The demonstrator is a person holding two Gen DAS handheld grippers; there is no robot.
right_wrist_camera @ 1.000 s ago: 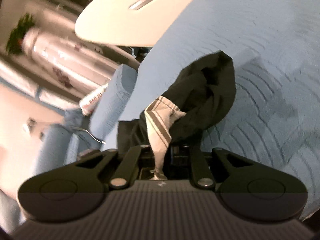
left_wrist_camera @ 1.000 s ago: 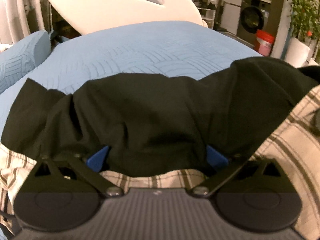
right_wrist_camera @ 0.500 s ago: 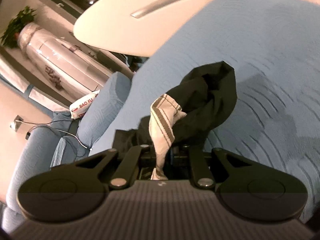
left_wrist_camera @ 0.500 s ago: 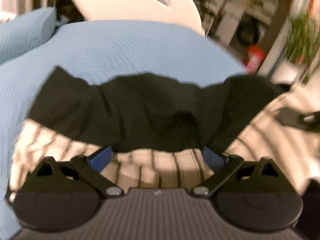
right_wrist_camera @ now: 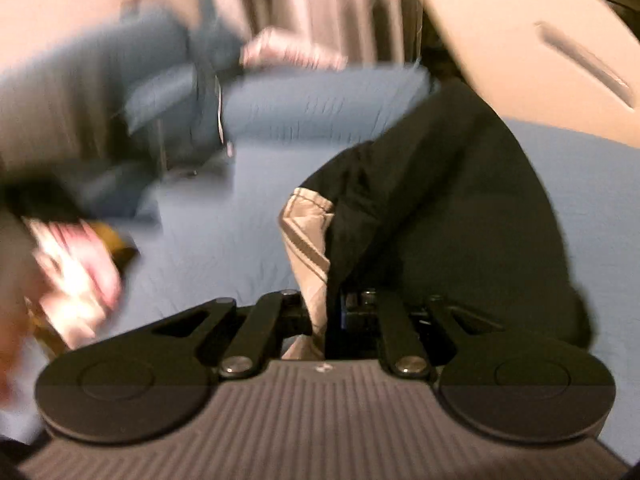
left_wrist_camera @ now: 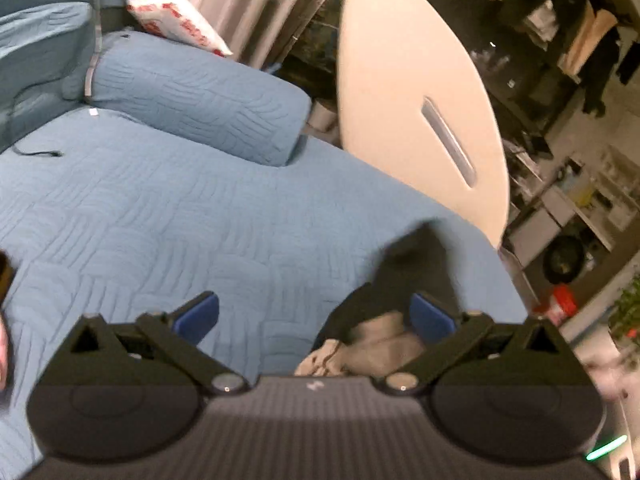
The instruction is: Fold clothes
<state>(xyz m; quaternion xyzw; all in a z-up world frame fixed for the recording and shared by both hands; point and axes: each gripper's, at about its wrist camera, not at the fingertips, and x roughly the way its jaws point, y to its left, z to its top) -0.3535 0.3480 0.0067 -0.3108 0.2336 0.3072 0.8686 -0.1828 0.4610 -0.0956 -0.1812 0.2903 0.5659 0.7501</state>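
Note:
The garment (right_wrist_camera: 448, 216) is black with a plaid lining (right_wrist_camera: 308, 240) and hangs bunched over the blue quilted bed (right_wrist_camera: 208, 248). My right gripper (right_wrist_camera: 332, 312) pinches it between nearly closed fingers; the jaws are starting to open with the cloth still between them. In the left wrist view the same garment (left_wrist_camera: 404, 272) lies crumpled beside the right blue pad (left_wrist_camera: 432, 314). My left gripper (left_wrist_camera: 314, 316) is open wide, with bare bed cover between its fingers. A blurred hand (right_wrist_camera: 72, 280) shows at the left of the right wrist view.
A blue bolster pillow (left_wrist_camera: 192, 108) lies across the far side of the bed (left_wrist_camera: 160, 216). A white oval tabletop (left_wrist_camera: 416, 112) leans behind the bed. A red-and-white bag (left_wrist_camera: 176, 24) sits beyond the pillow, and a dark cable (left_wrist_camera: 36, 153) lies at the left. Shelves and a red bucket (left_wrist_camera: 560, 300) stand at the right.
The left gripper has swung away and rolled; the garment that stretched across its view now sits only by its right pad. The right gripper has swept sideways and rolled, carrying the bunched garment.

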